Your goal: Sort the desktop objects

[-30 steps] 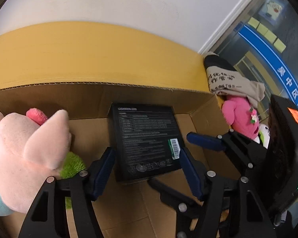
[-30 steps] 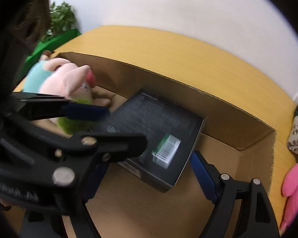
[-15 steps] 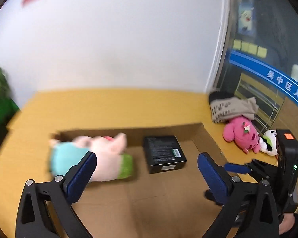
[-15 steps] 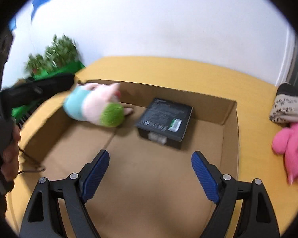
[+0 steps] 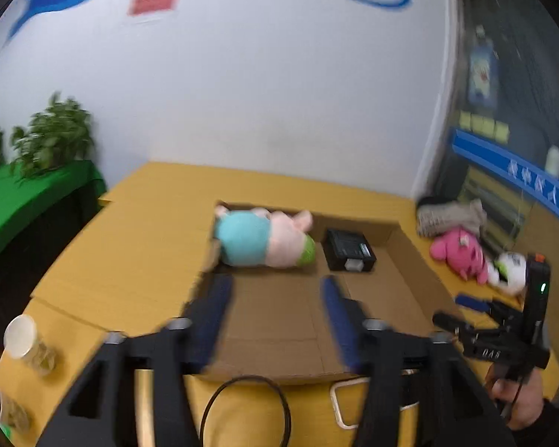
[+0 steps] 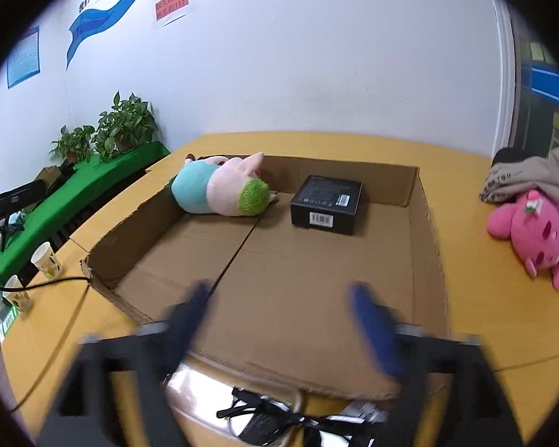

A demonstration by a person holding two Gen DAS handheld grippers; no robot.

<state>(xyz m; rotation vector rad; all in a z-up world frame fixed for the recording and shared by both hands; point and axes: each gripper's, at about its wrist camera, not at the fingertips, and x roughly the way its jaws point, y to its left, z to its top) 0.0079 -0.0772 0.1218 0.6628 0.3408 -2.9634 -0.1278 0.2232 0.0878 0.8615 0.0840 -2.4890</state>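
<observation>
A shallow cardboard box (image 6: 424,223) lies on the yellow table. At its far end lie a pink and teal pig plush (image 6: 220,190) and a black box (image 6: 326,205); both show in the left wrist view too, the plush (image 5: 261,238) and the black box (image 5: 348,249). My left gripper (image 5: 275,320) is open and empty over the box's near edge. My right gripper (image 6: 279,320) is open and empty over the box's near part, and it also shows in the left wrist view (image 5: 476,309). A pink plush (image 6: 532,231) lies on the table to the right.
A grey printed cloth (image 6: 525,178) lies behind the pink plush, and a white and green toy (image 5: 510,268) beside it. Paper cups (image 6: 45,260) stand at the left table edge. A black cable (image 5: 249,409) and strap lie in front of the box. Potted plants (image 6: 127,123) stand far left.
Both grippers have pulled back and up from the black box, which stays in the cardboard box. They went from right at it to the near edge. Both stay open.
</observation>
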